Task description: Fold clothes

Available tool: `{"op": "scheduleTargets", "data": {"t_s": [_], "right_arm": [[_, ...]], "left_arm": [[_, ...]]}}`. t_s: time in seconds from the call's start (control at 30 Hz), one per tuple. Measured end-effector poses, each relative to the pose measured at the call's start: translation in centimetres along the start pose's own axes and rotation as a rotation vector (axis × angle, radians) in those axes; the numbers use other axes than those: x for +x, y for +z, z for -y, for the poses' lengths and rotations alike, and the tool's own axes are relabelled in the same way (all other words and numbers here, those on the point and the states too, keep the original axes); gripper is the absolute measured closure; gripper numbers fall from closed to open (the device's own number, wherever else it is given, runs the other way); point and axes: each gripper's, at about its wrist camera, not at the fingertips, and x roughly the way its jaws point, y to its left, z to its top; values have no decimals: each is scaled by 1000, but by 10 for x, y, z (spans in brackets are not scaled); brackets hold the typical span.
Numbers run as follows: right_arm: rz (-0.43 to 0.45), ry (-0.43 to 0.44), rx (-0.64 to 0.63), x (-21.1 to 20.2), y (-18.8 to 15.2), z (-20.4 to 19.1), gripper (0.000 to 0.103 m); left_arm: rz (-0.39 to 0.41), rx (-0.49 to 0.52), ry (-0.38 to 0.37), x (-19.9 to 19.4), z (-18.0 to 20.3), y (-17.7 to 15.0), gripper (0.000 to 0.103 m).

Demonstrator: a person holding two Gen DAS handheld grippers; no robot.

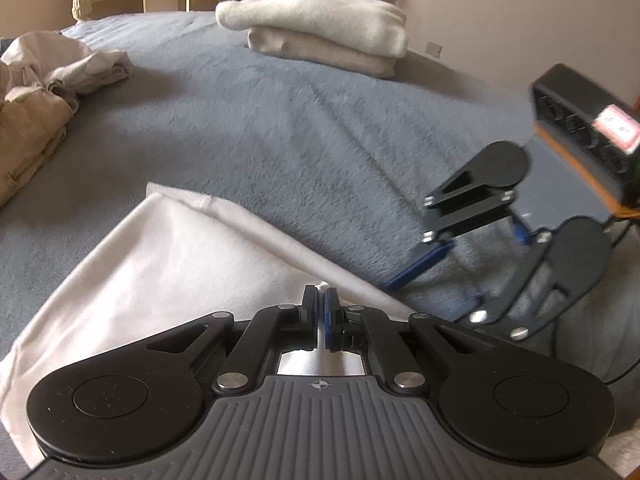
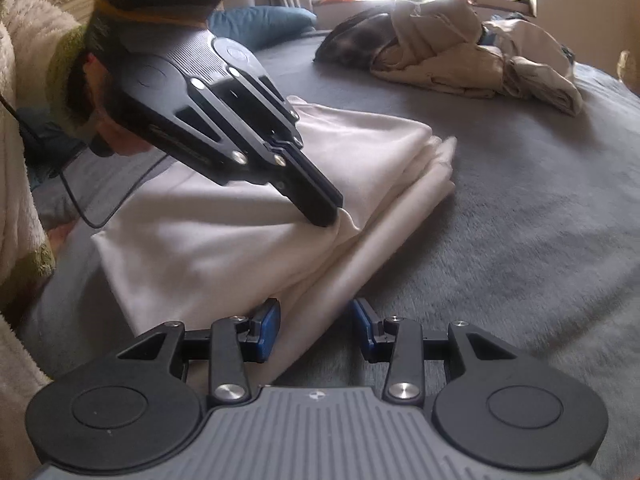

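A white garment (image 2: 240, 232) lies partly folded on the grey blanket (image 2: 520, 240), with layered edges along its right side. In the right wrist view my left gripper (image 2: 327, 216) points down into the upper layer, and its jaws are shut on a pinched pucker of the cloth. The left wrist view shows the same closed tips of the left gripper (image 1: 320, 300) over the white garment (image 1: 160, 264). My right gripper (image 2: 316, 322) stands open at the garment's near edge. A strip of the cloth lies between its blue pads (image 2: 269, 328), which do not press on it. It also appears as the right gripper (image 1: 436, 276) beside the cloth.
A stack of folded white towels (image 1: 320, 28) sits at the far side of the bed. A pile of beige clothes (image 2: 472, 52) and a dark garment (image 2: 352, 40) lie beyond the white one. A black cable (image 2: 92, 208) runs at the left, near a fleece sleeve (image 2: 24, 160).
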Motion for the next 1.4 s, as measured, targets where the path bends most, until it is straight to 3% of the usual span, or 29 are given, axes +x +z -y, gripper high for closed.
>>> {"op": "scheduleTargets", "data": {"t_s": [0.17, 0.3, 0.4, 0.43, 0.5, 0.6, 0.8, 0.9, 1.07, 1.27, 1.4], "right_arm": [[63, -80, 92, -29, -7, -6, 63], [180, -9, 151, -41, 0, -28, 68], [160, 42, 170, -24, -3, -46, 75], [119, 37, 181, -13, -8, -49, 81], [59, -5, 189, 4, -22, -54, 83], [84, -23, 242, 3, -24, -54, 83], [56, -86, 250, 2, -26, -65, 84], [81, -102, 345, -4, -42, -67, 84], [106, -126, 485, -8, -61, -63, 84], [41, -181, 425, -35, -44, -72, 83], [117, -267, 395, -61, -20, -62, 83]], "left_arm": [[17, -72, -33, -1, -9, 1, 94], [33, -141, -69, -3, -17, 2, 90], [69, -170, -84, -11, -24, 5, 90], [87, -180, -75, -15, -27, 6, 90], [110, -192, -26, -20, -35, 6, 90], [98, -162, 99, -12, -44, 5, 90], [139, -152, 190, 7, -54, 7, 88], [155, -115, 257, 14, -53, 8, 88], [162, -150, 267, 22, -58, 10, 89], [183, -152, 267, 19, -57, 9, 89], [191, -163, 269, 11, -58, 12, 88]]}}
